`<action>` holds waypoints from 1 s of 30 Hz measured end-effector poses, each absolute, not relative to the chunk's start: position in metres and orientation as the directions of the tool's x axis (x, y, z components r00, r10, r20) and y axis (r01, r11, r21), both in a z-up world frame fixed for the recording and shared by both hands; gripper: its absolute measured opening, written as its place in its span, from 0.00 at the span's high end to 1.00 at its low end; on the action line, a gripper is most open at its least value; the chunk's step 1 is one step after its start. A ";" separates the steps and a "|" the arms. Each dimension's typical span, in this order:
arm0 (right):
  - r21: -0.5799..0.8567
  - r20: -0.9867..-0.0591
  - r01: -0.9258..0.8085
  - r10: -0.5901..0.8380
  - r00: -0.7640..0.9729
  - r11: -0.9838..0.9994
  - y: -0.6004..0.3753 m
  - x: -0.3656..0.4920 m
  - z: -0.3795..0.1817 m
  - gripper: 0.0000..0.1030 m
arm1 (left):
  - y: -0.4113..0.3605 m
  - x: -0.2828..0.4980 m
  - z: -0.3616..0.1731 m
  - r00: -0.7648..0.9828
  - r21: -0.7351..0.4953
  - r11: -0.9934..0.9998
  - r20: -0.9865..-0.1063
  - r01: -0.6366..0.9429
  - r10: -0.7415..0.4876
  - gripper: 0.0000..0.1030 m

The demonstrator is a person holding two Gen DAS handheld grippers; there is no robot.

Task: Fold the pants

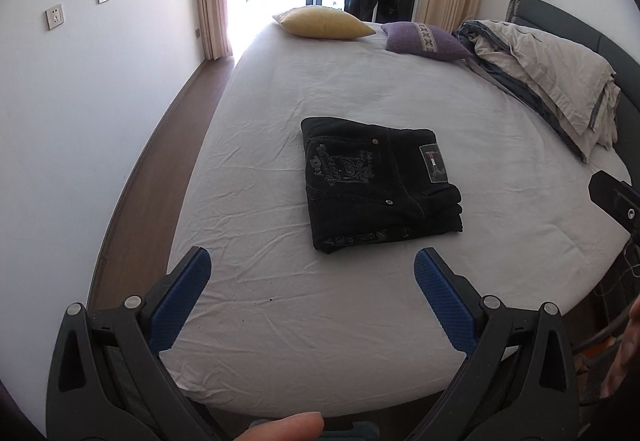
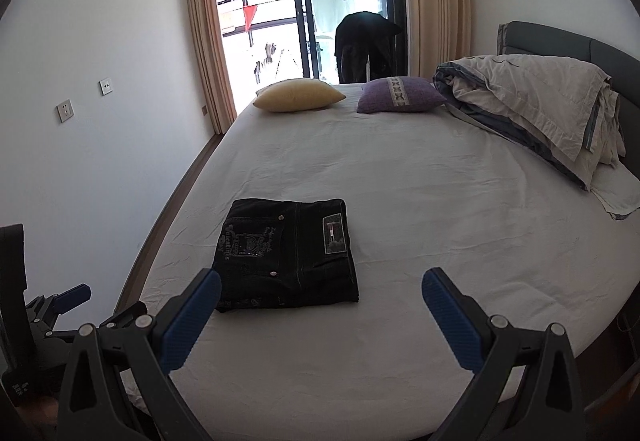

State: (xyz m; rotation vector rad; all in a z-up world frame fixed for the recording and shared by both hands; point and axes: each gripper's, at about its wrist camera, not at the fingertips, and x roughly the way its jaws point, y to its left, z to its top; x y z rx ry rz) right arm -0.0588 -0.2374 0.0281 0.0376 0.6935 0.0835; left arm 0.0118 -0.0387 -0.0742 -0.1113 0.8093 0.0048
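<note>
Left wrist view: pants (image 1: 380, 185) lie folded in a compact stack on the near part of the bed (image 1: 360, 89). Left gripper (image 1: 312, 281) and right gripper (image 2: 320, 295) hover clear, jaws wide and empty. Folding appears complete; hidden layers unverified.

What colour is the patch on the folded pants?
The patch is grey with a red, white and dark flag on the black pants; clearest in left wrist view.

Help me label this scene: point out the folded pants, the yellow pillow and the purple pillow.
folded pants (image 1: 372, 181), left wrist view, top face.
yellow pillow (image 1: 324, 23), left wrist view, middle.
purple pillow (image 2: 400, 95), right wrist view, patterned band.
</note>
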 end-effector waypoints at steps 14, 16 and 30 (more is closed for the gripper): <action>0.080 -0.680 -0.063 0.100 0.726 0.995 -0.236 -0.051 0.015 0.00 | -0.040 0.024 -0.082 0.674 -0.077 0.995 -0.739 -0.055 -0.020 0.00; 0.079 -0.684 -0.061 0.099 0.722 0.995 -0.236 -0.050 0.014 0.00 | -0.040 0.024 -0.083 0.673 -0.078 0.995 -0.739 -0.055 -0.021 0.00; 0.079 -0.701 -0.062 0.100 0.707 0.995 -0.234 -0.049 0.008 0.00 | -0.039 0.027 -0.090 0.669 -0.070 0.996 -0.743 -0.059 -0.013 0.00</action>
